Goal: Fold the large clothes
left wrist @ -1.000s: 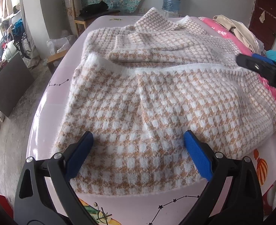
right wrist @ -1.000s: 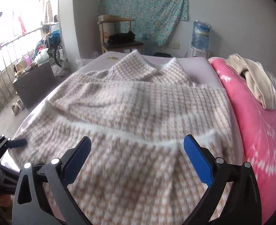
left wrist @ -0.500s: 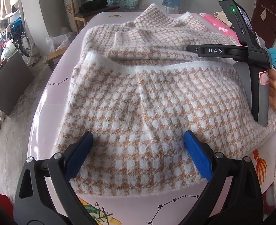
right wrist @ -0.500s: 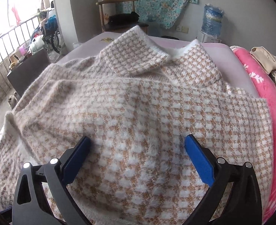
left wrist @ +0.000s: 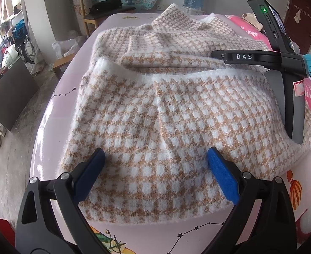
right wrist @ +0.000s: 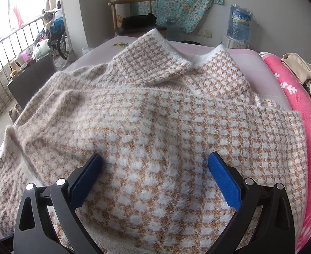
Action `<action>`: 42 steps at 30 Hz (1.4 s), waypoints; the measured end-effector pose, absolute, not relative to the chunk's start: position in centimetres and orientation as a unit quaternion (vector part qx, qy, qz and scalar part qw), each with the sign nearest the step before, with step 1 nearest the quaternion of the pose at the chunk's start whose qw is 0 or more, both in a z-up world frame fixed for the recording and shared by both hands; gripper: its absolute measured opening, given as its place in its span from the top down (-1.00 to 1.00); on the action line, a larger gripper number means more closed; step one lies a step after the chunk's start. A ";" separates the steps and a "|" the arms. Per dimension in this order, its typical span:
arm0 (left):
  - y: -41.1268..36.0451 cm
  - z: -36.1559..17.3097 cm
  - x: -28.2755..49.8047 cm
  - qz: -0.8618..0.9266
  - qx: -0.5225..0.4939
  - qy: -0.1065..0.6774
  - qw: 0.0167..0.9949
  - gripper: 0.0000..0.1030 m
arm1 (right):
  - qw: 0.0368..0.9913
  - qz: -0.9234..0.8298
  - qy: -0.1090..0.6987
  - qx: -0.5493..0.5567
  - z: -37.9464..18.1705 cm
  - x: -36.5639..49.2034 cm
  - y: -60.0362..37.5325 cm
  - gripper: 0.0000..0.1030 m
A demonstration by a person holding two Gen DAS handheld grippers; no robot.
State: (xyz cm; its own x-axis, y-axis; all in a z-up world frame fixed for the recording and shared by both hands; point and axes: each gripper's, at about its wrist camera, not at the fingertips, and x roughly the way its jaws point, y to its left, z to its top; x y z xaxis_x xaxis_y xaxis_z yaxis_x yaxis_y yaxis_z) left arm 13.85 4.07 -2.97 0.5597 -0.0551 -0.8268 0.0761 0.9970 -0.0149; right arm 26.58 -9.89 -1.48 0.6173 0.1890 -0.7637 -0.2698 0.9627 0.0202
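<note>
A fuzzy tan-and-white checked sweater [left wrist: 176,114] lies spread on a pink table [left wrist: 47,131], its bottom part folded up over the middle. My left gripper [left wrist: 155,158] is open and empty, hovering over the sweater's near edge. My right gripper [right wrist: 154,165] is open and empty, low over the sweater's [right wrist: 166,127] middle, facing its collar [right wrist: 155,57]. The right gripper's body [left wrist: 282,63] shows at the right of the left wrist view, over the sweater's right side.
A pink blanket [right wrist: 299,110] with beige clothes [right wrist: 303,69] lies along the table's right side. A wooden chair [right wrist: 132,17] and a water bottle [right wrist: 240,23] stand behind the table. The floor drops off at the left, with a dark board [left wrist: 9,93].
My right gripper has moved forward and lower over the sweater, toward the collar. My left gripper has stayed nearly still.
</note>
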 end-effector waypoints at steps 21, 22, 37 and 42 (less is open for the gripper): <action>4.1 -3.1 14.2 -0.030 0.001 0.471 0.882 -0.84 | 0.898 0.128 0.418 -0.048 -1.5 26.6 -9.9 -0.90; 4.1 -3.1 14.1 -0.031 -0.002 0.468 0.883 -0.84 | 0.898 0.128 0.418 -0.048 -1.5 26.6 -9.9 -0.90; 7.0 0.9 11.7 -0.039 -0.019 0.343 0.938 -0.78 | 0.886 0.148 0.439 -0.006 0.1 25.2 -10.3 -0.90; 10.1 0.1 16.6 0.000 -0.016 0.373 0.928 -0.25 | 0.901 0.156 0.403 -0.028 2.0 21.0 -10.1 -0.90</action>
